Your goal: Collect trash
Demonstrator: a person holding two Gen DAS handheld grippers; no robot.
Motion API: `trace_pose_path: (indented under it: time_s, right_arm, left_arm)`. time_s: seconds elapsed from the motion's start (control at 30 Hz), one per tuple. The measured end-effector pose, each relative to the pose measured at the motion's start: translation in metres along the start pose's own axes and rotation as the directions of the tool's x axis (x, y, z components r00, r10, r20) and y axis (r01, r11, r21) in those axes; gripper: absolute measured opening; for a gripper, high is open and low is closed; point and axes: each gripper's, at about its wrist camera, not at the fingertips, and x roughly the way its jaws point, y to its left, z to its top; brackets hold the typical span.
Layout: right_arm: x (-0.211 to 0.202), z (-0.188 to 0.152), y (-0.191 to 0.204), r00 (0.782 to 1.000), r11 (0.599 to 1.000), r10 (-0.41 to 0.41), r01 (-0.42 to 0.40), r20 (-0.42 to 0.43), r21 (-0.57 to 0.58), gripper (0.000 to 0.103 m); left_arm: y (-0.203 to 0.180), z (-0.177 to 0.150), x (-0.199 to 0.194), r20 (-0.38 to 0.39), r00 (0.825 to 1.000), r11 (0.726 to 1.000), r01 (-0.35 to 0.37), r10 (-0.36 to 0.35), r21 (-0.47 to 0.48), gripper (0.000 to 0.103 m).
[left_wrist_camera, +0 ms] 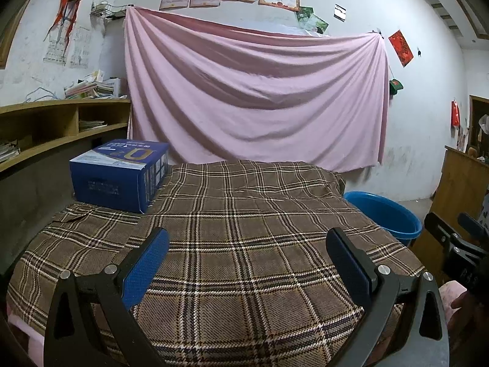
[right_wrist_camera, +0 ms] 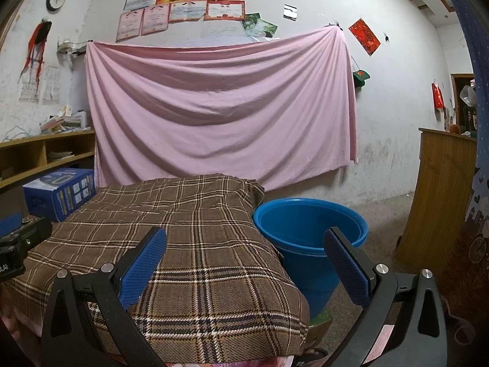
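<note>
A tabletop (left_wrist_camera: 244, 244) covered in a brown plaid cloth filled the middle of both views, and it served as the landmark for everything else. At its far left corner stood a blue cardboard box (left_wrist_camera: 119, 174), resting on the cloth. Just beside the tabletop's right edge, down on the floor, stood a blue plastic tub (right_wrist_camera: 308, 232), and what could be seen of its inside looked empty. Behind the tabletop a pink sheet (left_wrist_camera: 253, 91) hung across the wall. The left claw (left_wrist_camera: 247, 263) hovered over the near part of the tabletop with its blue pads spread wide and nothing between them. The right claw (right_wrist_camera: 244, 260) hovered at the tabletop's near right corner, likewise spread wide and empty, one finger over the cloth and the other in front of the tub. No loose trash was visible on the cloth. Judging from this, collecting had either not begun or nothing remained in view; the box may have been the item to move, and the tub looked the likely place for it.
</note>
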Motion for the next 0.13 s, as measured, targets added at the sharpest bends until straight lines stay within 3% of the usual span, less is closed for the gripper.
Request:
trace_pose_path:
  time_s: [0.13]
  right_arm:
    - [-0.0007, -0.0006, 0.0006, 1.0, 1.0, 0.0, 0.0, -0.001, 0.0, 0.103]
  left_arm:
    - [0.0018, 0.0004, 0.0012, -0.002, 1.0, 1.0, -0.002, 0.002, 0.0, 0.1]
